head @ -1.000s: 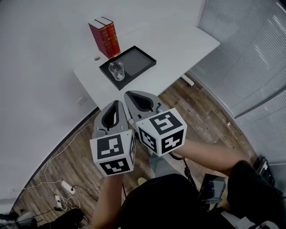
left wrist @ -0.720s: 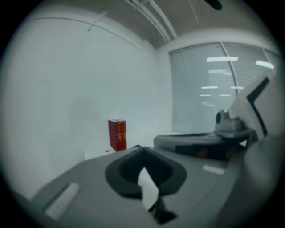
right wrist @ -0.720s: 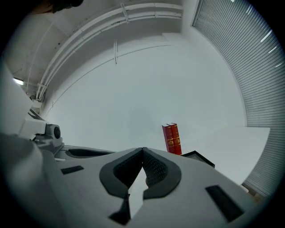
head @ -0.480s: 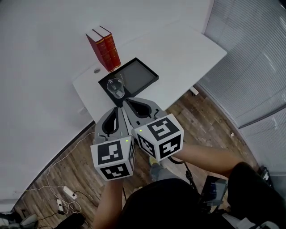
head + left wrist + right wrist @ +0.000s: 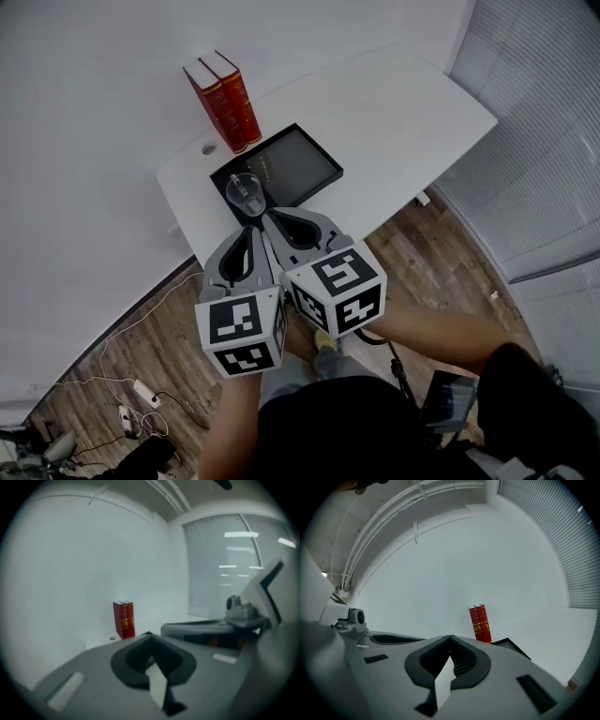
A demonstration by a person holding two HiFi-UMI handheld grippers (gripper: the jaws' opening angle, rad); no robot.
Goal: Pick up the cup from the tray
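Head view, table: I see a white table set against the wall; its near edge runs right by the tips of both grippers
Head view, tray: a black tray lies towards the table's left end; one corner comes close to the near edge
Head view, cup: the clear cup stands upright in the near-left end of the tray, close to the table's near edge; nothing grips it
Head view, books: two red books stand upright at the table's far-left edge, just beside the tray
Head view, left gripper: the left gripper points at the cup with its tip just short of it; I cannot tell from here whether it touches
Head view, right gripper: the right gripper lies pressed alongside the left one, its tip also just beside the cup
Left gripper view, jaws: the left gripper has its jaws closed tip to tip with nothing between them; the books stand beyond on the table; the right gripper lies close at the right
Right gripper view, jaws: the right gripper also has its jaws together and holds nothing; I see the books ahead, a corner of the tray just right of the jaws, and the left gripper at the left
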